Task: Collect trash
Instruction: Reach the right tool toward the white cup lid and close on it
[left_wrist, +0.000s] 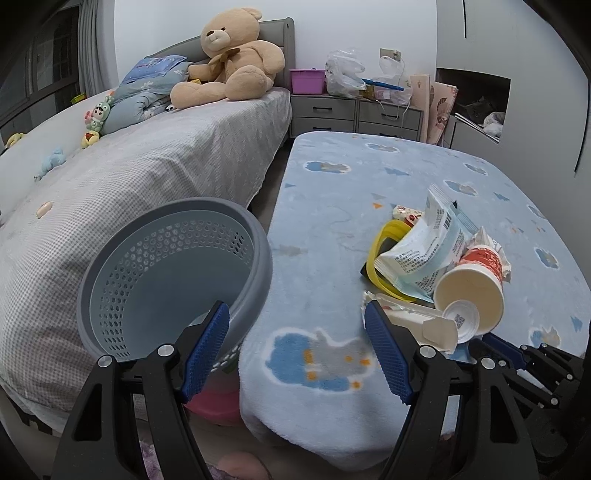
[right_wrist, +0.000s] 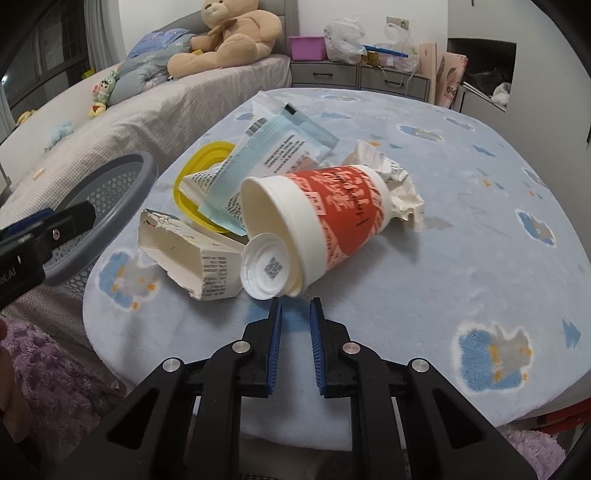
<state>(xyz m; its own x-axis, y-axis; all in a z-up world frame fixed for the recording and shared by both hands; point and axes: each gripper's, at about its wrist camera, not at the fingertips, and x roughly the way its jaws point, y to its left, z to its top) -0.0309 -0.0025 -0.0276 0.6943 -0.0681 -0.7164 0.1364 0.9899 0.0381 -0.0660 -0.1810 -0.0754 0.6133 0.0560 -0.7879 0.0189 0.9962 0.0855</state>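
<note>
A pile of trash lies on the blue blanket-covered table (right_wrist: 424, 258): a red and white paper cup (right_wrist: 314, 221) on its side, a white lid (right_wrist: 266, 271) at its mouth, a torn white carton (right_wrist: 188, 258), a blue-white wrapper (right_wrist: 266, 155), a yellow lid (right_wrist: 199, 162) and crumpled paper (right_wrist: 399, 184). The pile also shows in the left wrist view, with the cup (left_wrist: 471, 291) at the right. My right gripper (right_wrist: 295, 306) is partly open and empty, just in front of the cup. My left gripper (left_wrist: 295, 314) is open wide and empty, between the grey perforated basket (left_wrist: 173, 273) and the pile.
A bed (left_wrist: 129, 177) with a teddy bear (left_wrist: 232, 55) and small toys stands left of the table. The basket sits tilted between bed and table. Grey drawers (left_wrist: 354, 110) with a purple box and plastic bags stand at the back. A pink object (left_wrist: 218, 402) lies under the basket.
</note>
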